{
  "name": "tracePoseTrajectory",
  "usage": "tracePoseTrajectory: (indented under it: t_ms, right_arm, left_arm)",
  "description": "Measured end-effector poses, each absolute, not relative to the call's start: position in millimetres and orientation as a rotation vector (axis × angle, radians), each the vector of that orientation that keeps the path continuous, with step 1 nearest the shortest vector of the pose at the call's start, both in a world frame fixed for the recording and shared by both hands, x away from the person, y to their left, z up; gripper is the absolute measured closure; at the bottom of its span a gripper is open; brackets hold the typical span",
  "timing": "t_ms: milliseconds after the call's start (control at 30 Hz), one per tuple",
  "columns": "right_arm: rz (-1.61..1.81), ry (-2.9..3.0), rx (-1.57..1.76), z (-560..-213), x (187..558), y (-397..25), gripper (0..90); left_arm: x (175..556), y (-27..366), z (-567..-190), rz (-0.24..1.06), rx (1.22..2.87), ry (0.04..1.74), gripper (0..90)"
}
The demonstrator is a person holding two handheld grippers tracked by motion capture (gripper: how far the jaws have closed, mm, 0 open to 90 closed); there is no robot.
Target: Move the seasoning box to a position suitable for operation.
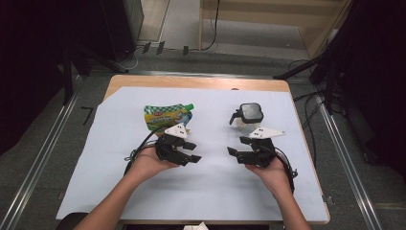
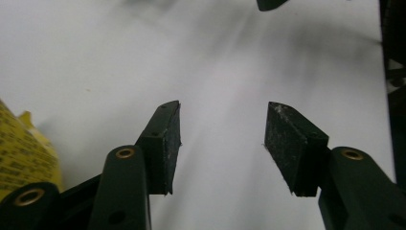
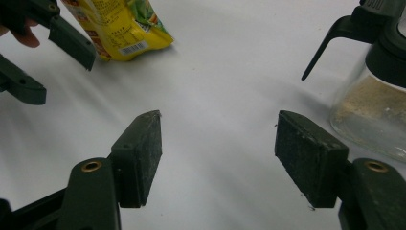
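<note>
From the high view, the white sheet [image 1: 119, 158] covering the table is taken as the landmark; on its far half a pouch [image 1: 167, 116] with green and yellow print is laid flat to the left, and a glass jar [image 1: 250, 117] with a black lid and spout is stood upright to the right, well apart from the pouch; the left gripper [image 1: 191, 152] is held just on the near side of the pouch and the right gripper [image 1: 233, 153] just on the near side of the jar, both pointed inward toward the bare middle of the sheet; each seems to be paired with the thing nearest it, which would suit a pour from pouch to jar, though that is only a judgement.

In the left gripper view, the left gripper [image 2: 222, 143] is seen with its jaws spread wide and nothing between them but bare sheet [image 2: 215, 57]; the pouch [image 2: 26, 153] is glimpsed at the left edge, beside the jaws and not inside them.

In the right gripper view, the right gripper [image 3: 218, 153] is likewise held wide and empty above the sheet [image 3: 215, 72]; the jar [image 3: 371, 110], with pale powder in its base, is stood close to the right jaw but apart from it; the pouch [image 3: 119, 24] lies farther across the sheet, with the left gripper [image 3: 57, 57] beside it; a grasp has not yet been made on either thing.
</note>
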State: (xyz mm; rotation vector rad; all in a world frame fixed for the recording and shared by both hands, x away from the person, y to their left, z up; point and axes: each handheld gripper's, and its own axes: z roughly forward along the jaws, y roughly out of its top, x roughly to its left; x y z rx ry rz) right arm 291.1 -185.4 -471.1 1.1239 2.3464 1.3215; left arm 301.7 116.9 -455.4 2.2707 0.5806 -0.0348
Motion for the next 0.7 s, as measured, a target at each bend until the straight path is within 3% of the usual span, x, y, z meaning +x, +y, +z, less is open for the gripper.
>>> tracePoseTrajectory:
  t_ms: [100, 433, 700]
  right_arm:
    - [1.354, 2.355, 1.111, -470, 292, -187, 39.3]
    - [1.337, 2.337, 1.099, -468, 294, -188, 43.3]
    - [1.327, 2.360, 1.141, -470, 301, -195, 43.2]
  left_arm:
    - [300, 117, -451, -0.054, 2.244, 0.545, 48.7]
    - [301, 115, -447, -0.108, 2.242, 0.576, 53.5]
    - [305, 118, -446, -0.084, 2.247, 0.528, 47.6]
